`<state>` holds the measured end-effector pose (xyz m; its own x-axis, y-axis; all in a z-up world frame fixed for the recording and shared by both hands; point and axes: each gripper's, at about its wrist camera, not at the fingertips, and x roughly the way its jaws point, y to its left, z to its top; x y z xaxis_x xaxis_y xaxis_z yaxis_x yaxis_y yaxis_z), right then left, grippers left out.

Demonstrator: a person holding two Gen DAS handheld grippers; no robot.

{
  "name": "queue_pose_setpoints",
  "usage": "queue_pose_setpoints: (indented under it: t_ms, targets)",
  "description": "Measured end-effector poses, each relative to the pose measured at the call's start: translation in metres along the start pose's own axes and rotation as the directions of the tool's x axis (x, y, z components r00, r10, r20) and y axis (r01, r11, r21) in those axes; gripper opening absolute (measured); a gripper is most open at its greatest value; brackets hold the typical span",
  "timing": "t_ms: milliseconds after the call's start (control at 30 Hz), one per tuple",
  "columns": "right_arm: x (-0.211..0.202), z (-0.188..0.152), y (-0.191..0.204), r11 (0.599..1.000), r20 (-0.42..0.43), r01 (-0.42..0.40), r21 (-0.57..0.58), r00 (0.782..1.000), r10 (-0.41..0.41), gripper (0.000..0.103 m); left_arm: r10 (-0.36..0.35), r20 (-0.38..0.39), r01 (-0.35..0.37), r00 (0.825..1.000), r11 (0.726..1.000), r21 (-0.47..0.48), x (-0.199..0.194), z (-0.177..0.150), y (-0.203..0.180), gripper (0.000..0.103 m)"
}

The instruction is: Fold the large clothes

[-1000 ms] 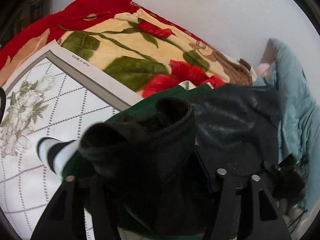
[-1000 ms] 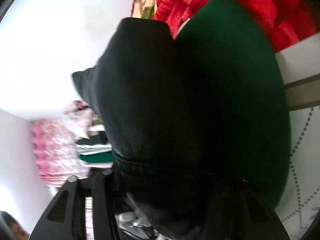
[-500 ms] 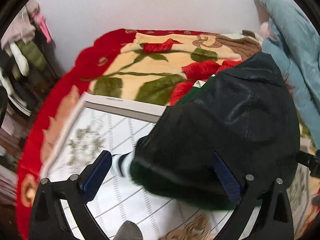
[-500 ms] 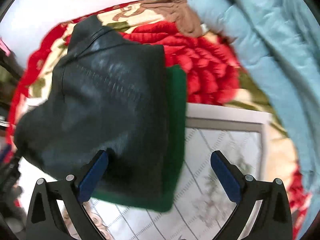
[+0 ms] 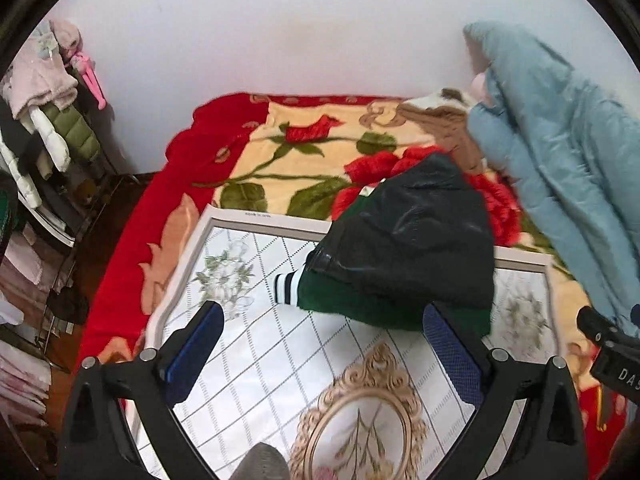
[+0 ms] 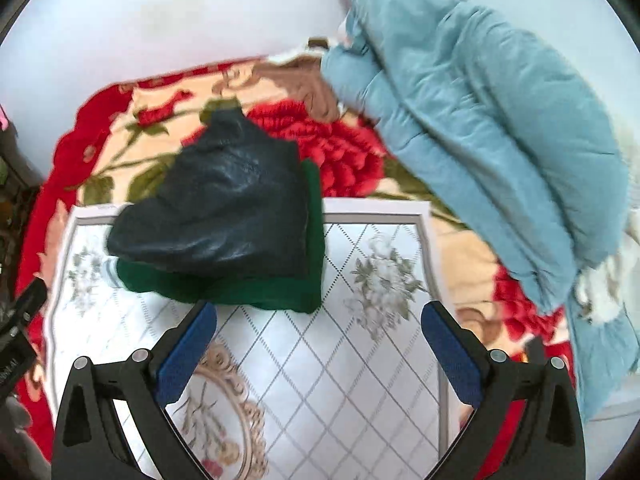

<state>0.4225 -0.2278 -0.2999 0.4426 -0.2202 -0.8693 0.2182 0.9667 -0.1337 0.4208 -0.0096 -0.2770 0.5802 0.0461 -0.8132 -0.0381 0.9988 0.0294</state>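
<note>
The folded black and green jacket (image 5: 404, 256) lies on the white mat (image 5: 280, 364), both grippers (image 5: 320, 344) (image 6: 318, 340) released.

A: What lies around the white mat (image 5: 256, 344)?
B: A red rose blanket (image 5: 304, 148) lies under it, showing past its far and left edges.
A: And to the right of the mat?
B: A blue quilt (image 6: 480, 128), heaped against the white wall (image 5: 280, 28).
A: Left of the mat?
B: A rack (image 5: 44, 92) hung with pale and green clothes, well apart from it.
</note>
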Motion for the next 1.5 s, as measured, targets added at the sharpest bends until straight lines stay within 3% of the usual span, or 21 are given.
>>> queue_pose_setpoints:
  t_ms: [233, 400, 767, 1067, 1500]
  targets:
    - [-0.153, -0.033, -0.01, 1.0, 0.122, 0.01, 0.023, 0.992, -0.013, 0.103, -0.059, 0.076, 0.058, 0.995, 0.998, 0.023, -0.124, -0.007, 0.02, 0.102]
    - [-0.269, -0.061, -0.012, 0.999, 0.227, 0.025, 0.026, 0.973, -0.03, 0.103, -0.074, 0.131, 0.07, 0.989, 0.997, 0.04, -0.207, -0.015, 0.035, 0.102]
    - [-0.43, -0.121, -0.042, 0.998, 0.329, -0.047, 0.032, 0.944, 0.034, 0.103, -0.056, 0.206, 0.05, 0.977, 0.998, 0.039, -0.325, -0.041, 0.055, 0.102]
    - [-0.499, -0.15, -0.055, 0.997, 0.34, -0.072, -0.004, 0.938, 0.069, 0.103, -0.065, 0.156, 0.06, 0.986, 0.998, 0.034, -0.372, -0.057, 0.052, 0.102]
    - [-0.54, -0.164, -0.065, 0.997, 0.36, -0.075, -0.019, 0.93, 0.077, 0.103, -0.054, 0.209, 0.054, 0.976, 0.999, 0.008, -0.406, -0.068, 0.06, 0.102]
